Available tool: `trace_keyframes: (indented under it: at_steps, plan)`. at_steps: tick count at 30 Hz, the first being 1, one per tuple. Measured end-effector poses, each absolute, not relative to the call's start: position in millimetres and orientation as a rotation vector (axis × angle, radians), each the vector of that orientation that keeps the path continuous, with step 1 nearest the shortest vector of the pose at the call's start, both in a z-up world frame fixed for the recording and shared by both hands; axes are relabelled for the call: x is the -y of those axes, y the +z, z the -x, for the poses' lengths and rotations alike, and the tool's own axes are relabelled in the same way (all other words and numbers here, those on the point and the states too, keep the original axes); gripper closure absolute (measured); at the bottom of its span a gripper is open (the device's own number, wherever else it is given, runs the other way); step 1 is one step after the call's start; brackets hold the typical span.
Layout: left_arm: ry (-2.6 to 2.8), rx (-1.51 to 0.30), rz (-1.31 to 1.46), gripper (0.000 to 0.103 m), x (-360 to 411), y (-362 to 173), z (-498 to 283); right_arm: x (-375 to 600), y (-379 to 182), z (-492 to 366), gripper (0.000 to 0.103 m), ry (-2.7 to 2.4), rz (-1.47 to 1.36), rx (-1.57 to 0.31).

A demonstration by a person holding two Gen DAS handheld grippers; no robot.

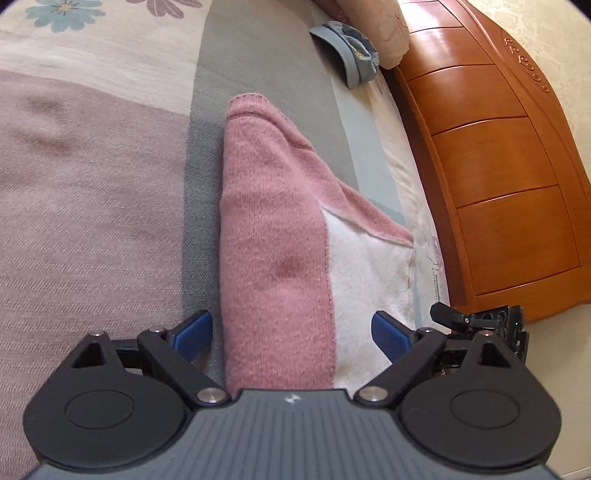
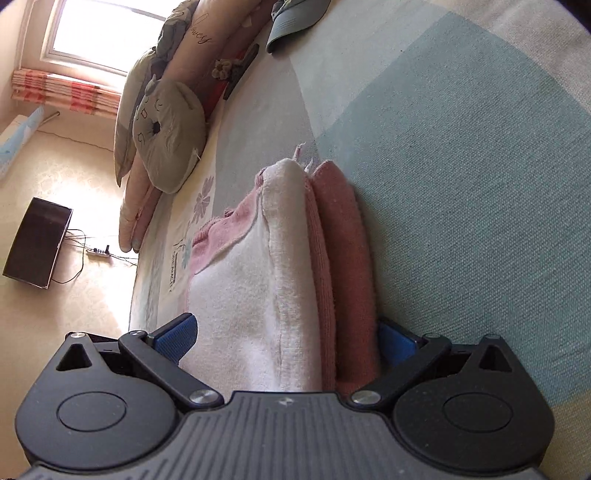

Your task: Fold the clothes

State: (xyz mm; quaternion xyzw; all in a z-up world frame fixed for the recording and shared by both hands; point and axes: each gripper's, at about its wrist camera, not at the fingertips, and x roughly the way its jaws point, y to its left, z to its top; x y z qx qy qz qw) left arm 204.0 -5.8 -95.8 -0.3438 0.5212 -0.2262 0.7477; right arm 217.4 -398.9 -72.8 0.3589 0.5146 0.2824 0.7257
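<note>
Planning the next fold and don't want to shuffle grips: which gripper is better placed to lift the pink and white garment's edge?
Probably right. The right gripper straddles the pink and white garment at its stacked folded edges; the left gripper is open around a single flat fold.

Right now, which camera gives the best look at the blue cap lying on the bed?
The left wrist view. The blue cap shows there nearly whole, lying beside a pillow near the wooden headboard. In the right wrist view the cap is cut off by the top edge.
</note>
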Motion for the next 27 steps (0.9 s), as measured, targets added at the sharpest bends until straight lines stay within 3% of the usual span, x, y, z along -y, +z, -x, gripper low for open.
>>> trace_keyframes:
  at_steps: [4, 16, 27]
  plan:
    - [-0.534, -1.138, 0.770, 0.004, 16.0, -100.4, -224.0, 393.5, -73.8, -236.3, 0.000, 0.650, -0.789, -1.134]
    - [-0.626, -1.170, 0.829, 0.004, 22.1, -111.0, -197.7, 389.6, -70.4, -212.8, 0.000, 0.697, -0.744, -1.154]
    - [-0.643, -1.179, 0.837, 0.003, 50.7, -113.7, -224.4, 387.8, -76.8, -230.7, 0.000, 0.731, -0.841, -1.134]
